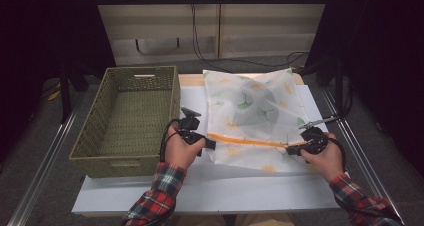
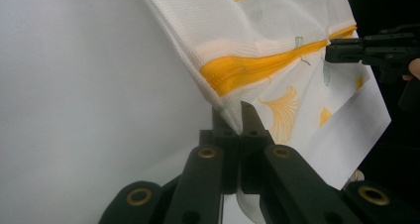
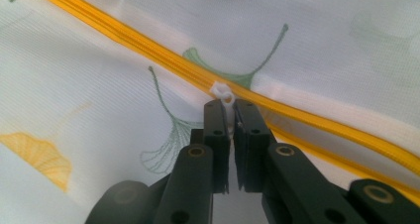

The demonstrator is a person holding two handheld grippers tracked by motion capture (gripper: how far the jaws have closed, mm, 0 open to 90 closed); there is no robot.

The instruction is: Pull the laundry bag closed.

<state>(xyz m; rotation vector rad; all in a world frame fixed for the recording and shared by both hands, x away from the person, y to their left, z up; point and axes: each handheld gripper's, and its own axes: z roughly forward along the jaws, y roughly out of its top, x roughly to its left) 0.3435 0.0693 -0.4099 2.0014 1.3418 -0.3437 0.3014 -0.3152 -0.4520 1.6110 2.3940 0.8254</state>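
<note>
Bag (image 1: 255,116) corner pinched in left tool (image 2: 233,122) | zipper pull (image 3: 221,91) in right tool (image 3: 229,107)

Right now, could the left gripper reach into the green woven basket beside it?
Probably not without letting go: the left gripper is shut on the corner of the white mesh laundry bag. The green woven basket sits right beside it, open-topped, with nothing between them.

From above I see my left gripper (image 1: 209,144) and right gripper (image 1: 292,149) gripping opposite ends of an orange zipper (image 1: 247,141) on a leaf-printed mesh bag (image 1: 255,118), centre frame; a woven basket (image 1: 100,131) sits left.
</note>
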